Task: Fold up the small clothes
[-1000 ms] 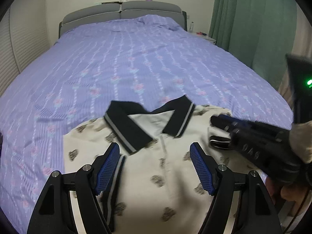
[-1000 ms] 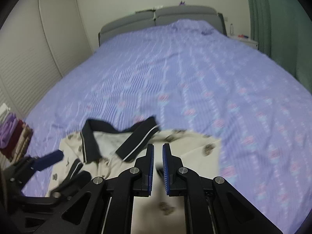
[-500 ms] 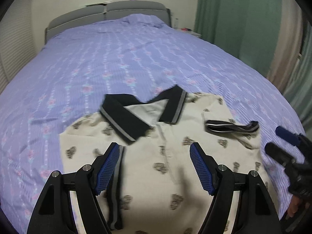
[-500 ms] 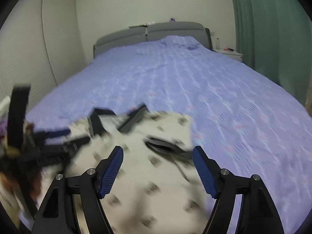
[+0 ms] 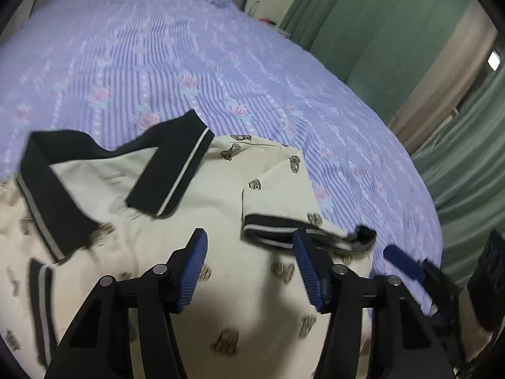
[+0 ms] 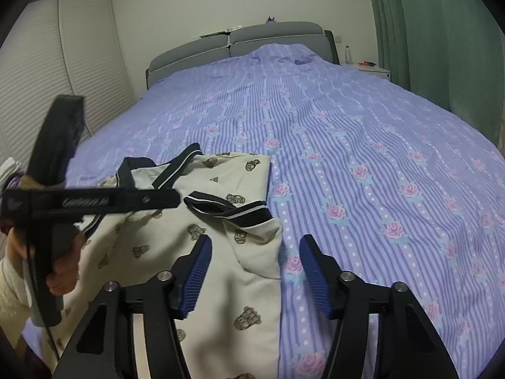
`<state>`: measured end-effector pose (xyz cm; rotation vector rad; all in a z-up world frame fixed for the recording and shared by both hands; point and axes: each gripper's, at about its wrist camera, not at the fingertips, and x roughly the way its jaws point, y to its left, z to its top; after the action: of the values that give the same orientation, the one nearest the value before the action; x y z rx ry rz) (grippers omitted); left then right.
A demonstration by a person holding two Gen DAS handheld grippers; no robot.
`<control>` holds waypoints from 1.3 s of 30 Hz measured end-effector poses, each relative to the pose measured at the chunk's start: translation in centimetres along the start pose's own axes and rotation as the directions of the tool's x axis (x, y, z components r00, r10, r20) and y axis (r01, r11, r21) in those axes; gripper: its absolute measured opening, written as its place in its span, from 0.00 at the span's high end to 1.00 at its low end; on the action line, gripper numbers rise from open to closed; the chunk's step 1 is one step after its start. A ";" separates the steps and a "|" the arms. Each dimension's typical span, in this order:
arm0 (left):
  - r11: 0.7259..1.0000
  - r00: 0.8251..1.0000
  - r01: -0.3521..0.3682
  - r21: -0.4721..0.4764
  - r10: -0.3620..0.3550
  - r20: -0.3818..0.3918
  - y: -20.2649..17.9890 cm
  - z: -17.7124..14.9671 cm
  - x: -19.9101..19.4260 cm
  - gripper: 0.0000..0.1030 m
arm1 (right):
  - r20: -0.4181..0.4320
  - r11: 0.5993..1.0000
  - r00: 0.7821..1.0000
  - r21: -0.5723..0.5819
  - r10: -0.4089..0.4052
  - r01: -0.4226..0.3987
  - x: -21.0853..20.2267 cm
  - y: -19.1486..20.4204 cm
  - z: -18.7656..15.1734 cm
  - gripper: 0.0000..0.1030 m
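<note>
- Lying face up at the near edge of the purple bedspread (image 6: 363, 132), the cream polo shirt (image 6: 221, 252) had its right sleeve (image 5: 277, 189) already folded inward, black cuff (image 5: 284, 237) on the chest.
- Left gripper (image 5: 249, 268) hung over the chest, jaws closing, nothing between them.
- Right gripper (image 6: 255, 271) straddled the shirt's side edge, jaws closing, not yet pinching.
- Best to pinch the hem corners evenly and fold up toward the collar (image 5: 170, 164), smoothing wrinkles.

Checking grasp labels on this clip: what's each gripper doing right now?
Left gripper: jaws apart and closing, nothing pinched; cream polo shirt lies below.
Right gripper: jaws apart and closing, holding nothing; shirt's edge lies beneath.
</note>
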<state>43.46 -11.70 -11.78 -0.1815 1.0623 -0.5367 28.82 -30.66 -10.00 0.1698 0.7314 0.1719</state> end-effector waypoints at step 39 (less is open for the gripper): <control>0.972 0.988 -0.139 0.187 0.150 -0.045 0.9 1.6 -0.6 0.84 | -0.122 0.961 0.960 -0.090 0.251 -0.263 3.7 5.7 -2.0 0.68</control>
<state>44.94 -10.78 -10.84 0.0745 1.0676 -0.5074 29.67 -24.10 -12.65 0.1554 0.8065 0.4710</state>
